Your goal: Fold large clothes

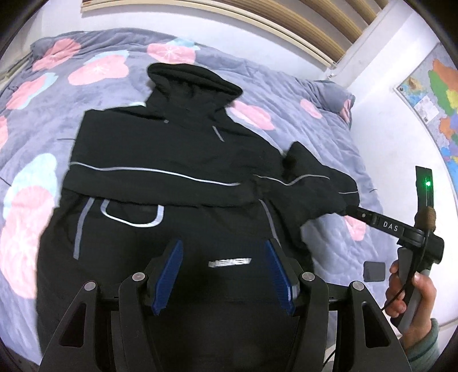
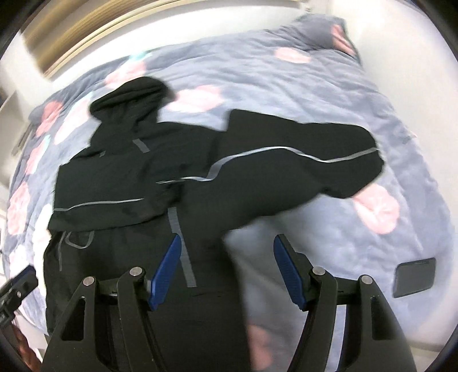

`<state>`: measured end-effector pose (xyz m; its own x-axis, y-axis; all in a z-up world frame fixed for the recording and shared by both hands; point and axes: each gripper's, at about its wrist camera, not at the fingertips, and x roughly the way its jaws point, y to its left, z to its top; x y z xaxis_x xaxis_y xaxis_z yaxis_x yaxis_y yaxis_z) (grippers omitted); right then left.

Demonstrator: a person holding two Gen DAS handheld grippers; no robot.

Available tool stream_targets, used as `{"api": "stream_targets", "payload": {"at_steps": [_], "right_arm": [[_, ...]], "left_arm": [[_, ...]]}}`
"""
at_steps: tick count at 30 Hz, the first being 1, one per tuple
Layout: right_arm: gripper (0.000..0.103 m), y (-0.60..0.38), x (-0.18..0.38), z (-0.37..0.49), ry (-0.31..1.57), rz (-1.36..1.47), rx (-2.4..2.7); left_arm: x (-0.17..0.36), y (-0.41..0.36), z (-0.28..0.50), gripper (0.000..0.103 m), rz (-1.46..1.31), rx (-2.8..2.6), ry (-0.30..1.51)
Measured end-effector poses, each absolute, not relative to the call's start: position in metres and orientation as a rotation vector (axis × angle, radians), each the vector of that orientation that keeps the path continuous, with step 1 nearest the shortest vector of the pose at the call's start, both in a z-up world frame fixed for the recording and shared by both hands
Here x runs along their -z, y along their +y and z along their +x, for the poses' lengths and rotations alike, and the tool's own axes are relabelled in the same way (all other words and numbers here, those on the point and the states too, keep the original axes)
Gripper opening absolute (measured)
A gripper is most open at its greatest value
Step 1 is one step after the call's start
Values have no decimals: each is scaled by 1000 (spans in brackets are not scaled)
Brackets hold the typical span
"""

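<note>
A black hooded jacket (image 1: 171,148) with grey reflective stripes lies face up on the bed, hood toward the far side. One sleeve is folded across the chest (image 1: 148,183). The other sleeve (image 2: 309,160) stretches out to the right over the quilt. My left gripper (image 1: 223,246) hovers open above the jacket's lower front, with nothing between its blue pads (image 1: 169,274). My right gripper (image 2: 227,239) is open too, over the jacket's right edge and the quilt. In the left wrist view the right gripper (image 1: 360,214) shows from the side, held by a hand (image 1: 412,297), its tip near the sleeve's cuff.
A grey quilt (image 1: 286,85) with pink flowers covers the bed. A dark phone (image 2: 415,277) lies on it at the right, also seen as a dark phone (image 1: 373,271) beside the hand. White walls, a map (image 1: 438,114) and wooden slats (image 1: 315,25) bound the bed.
</note>
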<state>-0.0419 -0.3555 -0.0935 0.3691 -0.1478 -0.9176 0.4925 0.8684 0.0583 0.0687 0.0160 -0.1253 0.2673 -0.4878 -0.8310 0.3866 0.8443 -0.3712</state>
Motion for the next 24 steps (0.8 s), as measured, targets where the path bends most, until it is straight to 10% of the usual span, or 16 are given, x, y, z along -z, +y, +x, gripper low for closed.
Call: {"api": "stream_targets", "payload": {"at_steps": [24], "right_arm": [[75,-725,203,-83,1086,868,600]], "left_arm": [[158,-153,46,61,29,522,1264]]}}
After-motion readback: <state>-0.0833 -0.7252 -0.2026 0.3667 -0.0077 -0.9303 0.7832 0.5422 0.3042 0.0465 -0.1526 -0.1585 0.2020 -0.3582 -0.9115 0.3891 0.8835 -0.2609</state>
